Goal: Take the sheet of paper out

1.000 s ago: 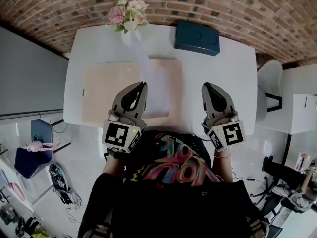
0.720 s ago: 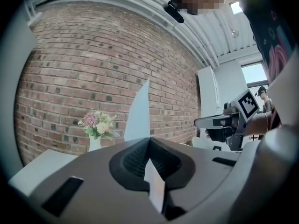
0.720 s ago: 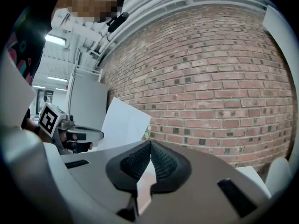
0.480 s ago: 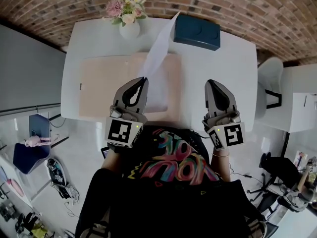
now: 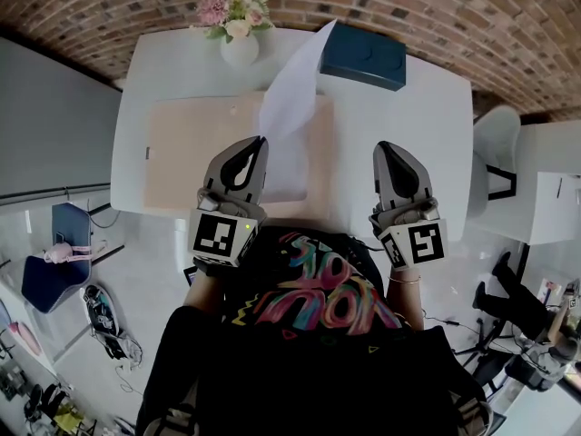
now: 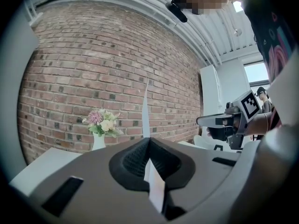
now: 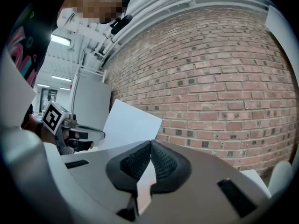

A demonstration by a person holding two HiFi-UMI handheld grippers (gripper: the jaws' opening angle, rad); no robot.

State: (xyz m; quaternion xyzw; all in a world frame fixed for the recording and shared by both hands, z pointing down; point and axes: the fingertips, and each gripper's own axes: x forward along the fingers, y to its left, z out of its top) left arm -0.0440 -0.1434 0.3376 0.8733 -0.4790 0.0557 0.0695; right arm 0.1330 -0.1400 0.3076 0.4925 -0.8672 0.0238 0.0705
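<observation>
Sheet of paper (image 5: 292,89) is gripped at its near end by the left tongs (image 5: 261,140), which are shut on it. It is raised off the white surface (image 5: 427,125), and its long axis is pointed up and away toward the dark blue box (image 5: 363,57). The right tongs (image 5: 381,145) are closed together, well apart from it. Flowers (image 5: 231,7) are held in a white vase (image 5: 240,51). A beige mat (image 5: 186,153) is laid flat beneath.

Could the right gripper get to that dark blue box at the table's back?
Probably yes: bare table lies between the right gripper and the dark blue box; the sheet of paper in the left gripper stands aside.
</observation>
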